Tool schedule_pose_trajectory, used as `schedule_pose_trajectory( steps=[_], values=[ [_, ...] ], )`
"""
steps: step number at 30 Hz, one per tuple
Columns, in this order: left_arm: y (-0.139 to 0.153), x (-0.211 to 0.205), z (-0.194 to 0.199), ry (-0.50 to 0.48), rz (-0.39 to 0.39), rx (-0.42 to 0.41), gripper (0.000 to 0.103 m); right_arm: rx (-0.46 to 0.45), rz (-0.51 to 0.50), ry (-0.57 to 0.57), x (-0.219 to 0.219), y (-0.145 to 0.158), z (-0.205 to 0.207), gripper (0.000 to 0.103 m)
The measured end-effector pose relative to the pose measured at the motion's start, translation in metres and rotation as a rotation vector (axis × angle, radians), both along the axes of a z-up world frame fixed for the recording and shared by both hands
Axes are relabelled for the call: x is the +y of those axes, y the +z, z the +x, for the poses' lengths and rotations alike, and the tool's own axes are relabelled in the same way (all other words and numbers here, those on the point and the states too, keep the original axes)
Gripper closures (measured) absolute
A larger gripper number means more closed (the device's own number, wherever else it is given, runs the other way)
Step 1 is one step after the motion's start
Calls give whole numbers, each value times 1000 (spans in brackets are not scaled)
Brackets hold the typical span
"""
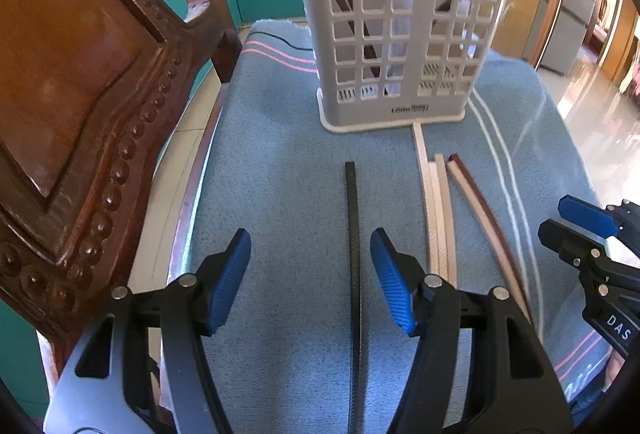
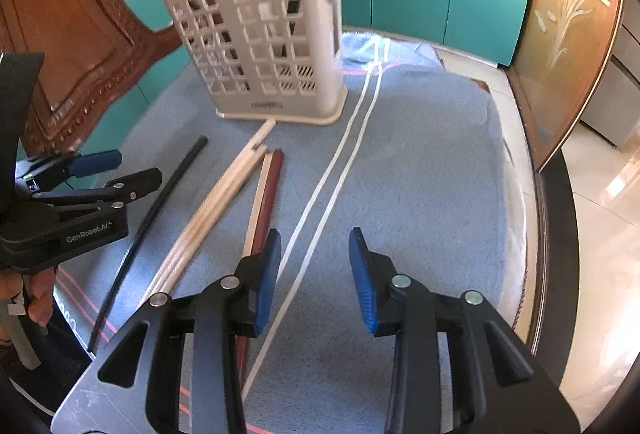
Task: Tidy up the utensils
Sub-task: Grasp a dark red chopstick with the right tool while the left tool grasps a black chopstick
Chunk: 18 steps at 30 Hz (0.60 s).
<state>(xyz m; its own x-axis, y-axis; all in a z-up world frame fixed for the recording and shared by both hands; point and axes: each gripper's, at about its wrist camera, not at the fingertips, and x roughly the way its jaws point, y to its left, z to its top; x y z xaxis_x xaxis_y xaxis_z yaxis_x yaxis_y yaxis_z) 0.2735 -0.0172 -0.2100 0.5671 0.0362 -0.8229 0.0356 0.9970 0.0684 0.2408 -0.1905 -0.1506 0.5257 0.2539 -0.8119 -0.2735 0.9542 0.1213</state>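
A nubby blue terry cloth [image 1: 288,162] covers the worktop. The grey holder [image 1: 400,34] at twelve o'clock is matt moulded plastic. The black chopstick [image 1: 352,234] looks finely ribbed; the pale chopsticks [image 1: 438,218] look like plain wood. At nine o'clock, the carved chair [image 1: 80,74] is glossy varnished wood.

Blue towel [image 1: 280,154], grey utensil caddy [image 1: 400,34], loose chopsticks [image 1: 438,218]
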Motion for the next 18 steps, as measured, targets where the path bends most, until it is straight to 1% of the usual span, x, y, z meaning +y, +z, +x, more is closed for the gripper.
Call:
schedule_pose_trajectory(
  steps=[3,6,9,11,13,15,16,17,18],
  values=[
    [3,7,1,10,-58,2,40,-5,14,-2,-4,0,4,68],
    [1,6,4,11,-63,8,40,8,30,8,-2,-5,9,68],
    [-3,3,9,-3,-60,19,43,27,64,58,9,-9,10,68],
    [-4,4,14,8,-50,19,48,36,48,90,21,-13,10,68],
    [-6,10,22,29,-58,28,49,55,12,118,34,-23,11,68],
    [-10,13,27,44,-59,42,49,41,-33,126,41,-27,10,68],
    [-12,12,28,45,-56,47,49,36,-59,133,45,-27,10,70],
    [-14,11,28,42,-52,50,49,35,-63,136,47,-27,9,88],
    [-15,10,29,37,-49,52,49,49,-46,133,47,-27,10,88]
  ],
)
